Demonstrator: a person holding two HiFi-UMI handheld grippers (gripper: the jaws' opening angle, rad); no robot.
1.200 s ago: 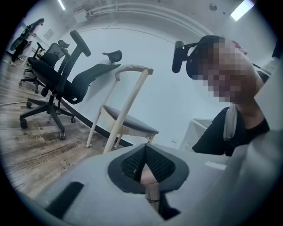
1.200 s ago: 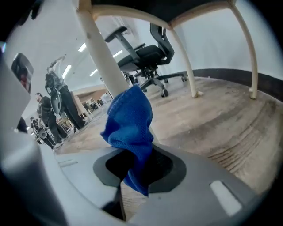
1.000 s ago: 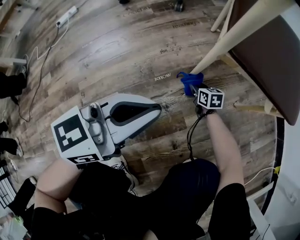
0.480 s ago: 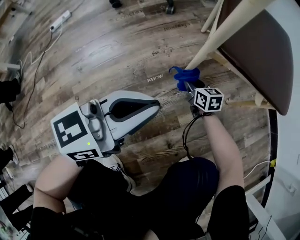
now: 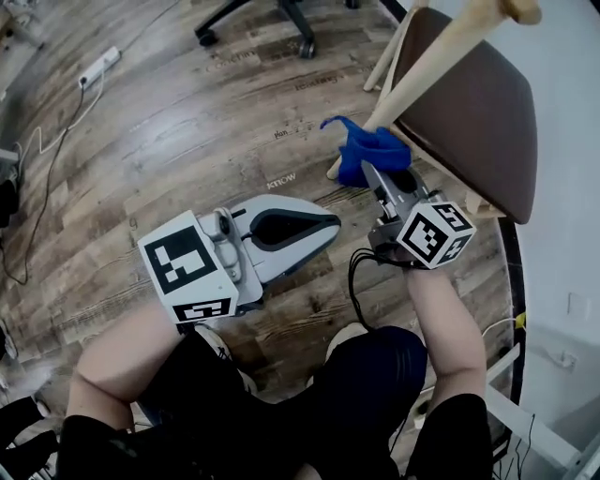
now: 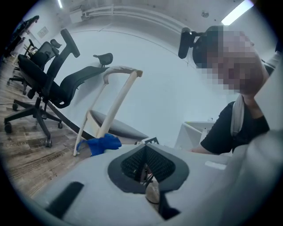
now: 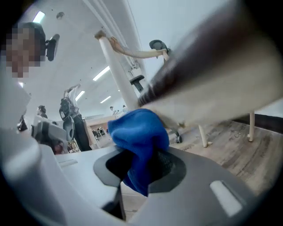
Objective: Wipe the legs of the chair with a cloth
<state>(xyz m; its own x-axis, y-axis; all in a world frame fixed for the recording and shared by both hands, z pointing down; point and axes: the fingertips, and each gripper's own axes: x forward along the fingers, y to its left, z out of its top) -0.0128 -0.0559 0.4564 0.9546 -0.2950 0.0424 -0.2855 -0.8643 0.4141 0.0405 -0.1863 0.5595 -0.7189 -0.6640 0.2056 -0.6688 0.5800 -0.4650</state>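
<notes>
Right gripper [image 5: 378, 180] has shifted up the leg [image 5: 427, 66]; its view shows jaws pinching cloth [image 7: 139, 132], head view shows cloth touching leg. Left gripper [image 6: 145, 153] closed, empty.

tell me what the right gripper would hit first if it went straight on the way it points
Probably the chair leg: the right gripper, shut on the blue cloth, points at it, and the cloth looks pressed against it. Depth is unclear.

Your ceiling strips [image 6: 234, 12] light evenly; fisheye corners go black, and the chair seat [image 7: 208, 75] smears close-up.
</notes>
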